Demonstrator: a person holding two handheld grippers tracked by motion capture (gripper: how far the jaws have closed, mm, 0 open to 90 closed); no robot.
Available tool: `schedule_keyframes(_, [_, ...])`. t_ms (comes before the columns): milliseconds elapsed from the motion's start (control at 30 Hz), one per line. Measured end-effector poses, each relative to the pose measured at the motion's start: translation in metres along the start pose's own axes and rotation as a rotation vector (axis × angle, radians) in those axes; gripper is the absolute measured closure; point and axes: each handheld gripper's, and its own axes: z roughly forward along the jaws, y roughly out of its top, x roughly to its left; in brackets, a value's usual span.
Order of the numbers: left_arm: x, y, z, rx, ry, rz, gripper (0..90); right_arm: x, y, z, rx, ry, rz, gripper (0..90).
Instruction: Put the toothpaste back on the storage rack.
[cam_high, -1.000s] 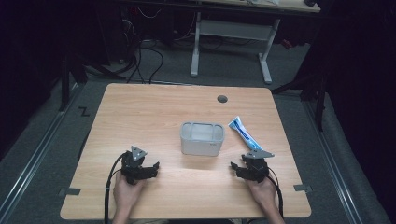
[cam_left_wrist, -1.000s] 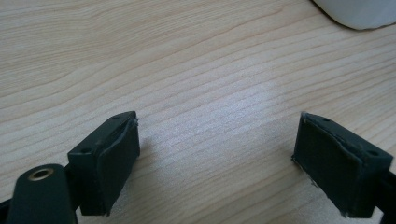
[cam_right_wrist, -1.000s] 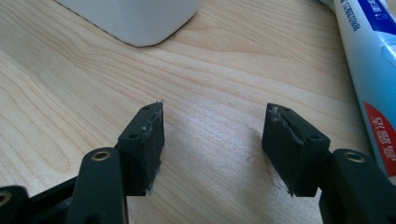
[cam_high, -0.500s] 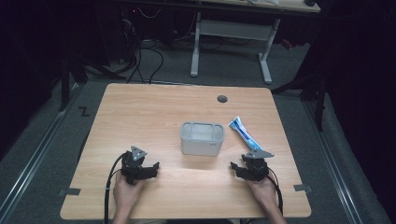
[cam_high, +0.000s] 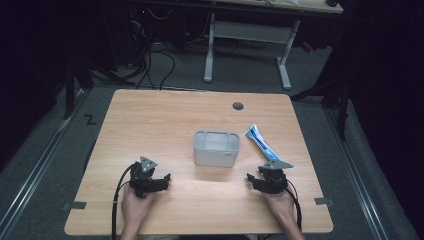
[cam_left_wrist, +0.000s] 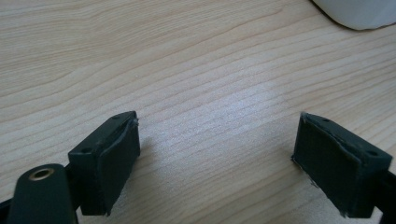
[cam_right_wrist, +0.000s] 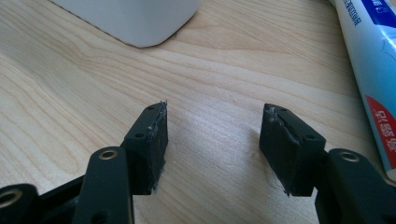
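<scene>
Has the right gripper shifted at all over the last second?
No. The right gripper sits in the same spot relative to the grey bin and toothpaste tube.

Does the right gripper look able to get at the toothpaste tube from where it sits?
Probably yes: the right gripper is open, and the toothpaste tube lies flat just beyond it, beside the grey bin.

Grey bin (cam_high: 216, 148) beside toothpaste tube (cam_high: 260, 143)

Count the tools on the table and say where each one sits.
2. The left tool rests near the table's front left, held in a hand; the right tool rests front right, beside the toothpaste tube. Both are open.
</scene>
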Motion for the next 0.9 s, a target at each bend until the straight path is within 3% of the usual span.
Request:
schedule_keyframes(200, [0.000,0.000,0.000,0.000,0.000,-0.001,14.8,0.000,0.001,-0.006,-0.023,-0.008,-0.012,43.1])
schedule_keyframes(900, [0.000,0.000,0.000,0.000,0.002,-0.004,15.3,-0.012,-0.003,-0.039,-0.095,-0.024,0.024,44.9])
